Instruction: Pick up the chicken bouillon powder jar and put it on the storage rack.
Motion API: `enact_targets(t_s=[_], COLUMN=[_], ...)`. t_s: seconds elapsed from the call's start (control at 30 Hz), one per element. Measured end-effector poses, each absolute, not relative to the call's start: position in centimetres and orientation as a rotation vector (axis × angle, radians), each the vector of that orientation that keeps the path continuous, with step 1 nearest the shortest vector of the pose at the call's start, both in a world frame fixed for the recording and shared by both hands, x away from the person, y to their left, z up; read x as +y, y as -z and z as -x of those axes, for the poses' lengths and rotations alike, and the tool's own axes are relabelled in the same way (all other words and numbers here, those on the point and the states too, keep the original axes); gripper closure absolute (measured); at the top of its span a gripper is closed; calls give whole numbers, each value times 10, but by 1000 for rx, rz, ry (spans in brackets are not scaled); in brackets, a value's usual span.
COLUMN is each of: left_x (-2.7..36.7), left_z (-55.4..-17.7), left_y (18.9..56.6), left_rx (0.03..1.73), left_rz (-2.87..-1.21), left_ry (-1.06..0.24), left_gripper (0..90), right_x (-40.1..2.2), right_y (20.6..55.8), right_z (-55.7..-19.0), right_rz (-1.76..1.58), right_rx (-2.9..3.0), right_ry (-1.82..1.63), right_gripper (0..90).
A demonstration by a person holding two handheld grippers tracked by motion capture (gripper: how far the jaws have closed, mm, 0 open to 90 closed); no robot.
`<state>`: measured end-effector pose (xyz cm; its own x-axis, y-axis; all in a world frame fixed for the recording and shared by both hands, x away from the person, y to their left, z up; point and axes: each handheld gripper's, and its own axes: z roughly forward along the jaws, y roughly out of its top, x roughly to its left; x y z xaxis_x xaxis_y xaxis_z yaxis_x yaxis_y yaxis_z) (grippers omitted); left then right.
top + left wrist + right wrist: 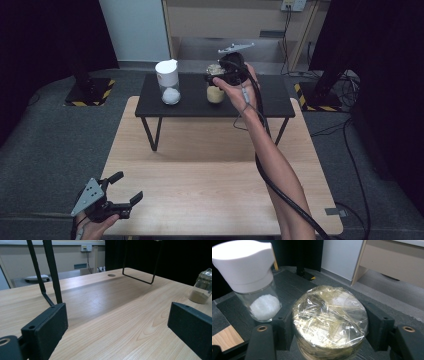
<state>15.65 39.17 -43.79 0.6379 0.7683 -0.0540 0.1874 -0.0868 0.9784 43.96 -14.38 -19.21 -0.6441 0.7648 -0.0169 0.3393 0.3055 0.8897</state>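
A glass jar of tan powder, its mouth covered with clear film, is on the black raised shelf at the back of the table. My right gripper reaches over it from the right. In the right gripper view my right gripper is shut on the jar just under the film, one black jaw pressing each side. The jar's base is hidden there. My left gripper rests low at the table's front left corner. It stands open with only bare wood between its jaws.
A jar with a white lid and white grains stands on the shelf just left of the held jar. The shelf's thin black legs rise from the wooden table. Another glass jar of tan powder sits at the right edge of the left gripper view.
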Motion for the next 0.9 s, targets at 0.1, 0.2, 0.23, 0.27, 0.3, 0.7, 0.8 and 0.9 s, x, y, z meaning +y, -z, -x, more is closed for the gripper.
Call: enact_targets(t_s=[0.1, 0.2, 0.23, 0.27, 0.3, 0.7, 0.8, 0.9], left_x=[392, 392, 392, 392, 392, 392, 392, 392], left_z=[-157, -156, -156, -156, -157, -157, -157, -157], left_y=[438, 438, 438, 438, 438, 438, 438, 438], left_rx=[805, 804, 803, 803, 803, 801, 800, 801], left_rz=[-1619, -1620, -1620, -1621, -1622, -1624, -1625, -1624], left_ry=[-582, -583, -583, -583, -583, -576, -578, -578], left_gripper=[19, 19, 19, 19, 19, 18, 19, 18], right_x=[-144, -144, -143, -143, -144, -144, -144, -146], right_y=[195, 197, 197, 197, 198, 202, 204, 206], right_z=[-442, -442, -442, -443, -443, -444, -444, -444], right_rz=[-983, -994, -995, -996, -996, -999, -1006, -1002], right_rx=[2142, 2139, 2140, 2140, 2140, 2137, 2135, 2130], right_ry=[-1293, -1296, -1294, -1295, -1299, -1307, -1311, -1321], right_gripper=[354, 353, 353, 353, 353, 353, 353, 353])
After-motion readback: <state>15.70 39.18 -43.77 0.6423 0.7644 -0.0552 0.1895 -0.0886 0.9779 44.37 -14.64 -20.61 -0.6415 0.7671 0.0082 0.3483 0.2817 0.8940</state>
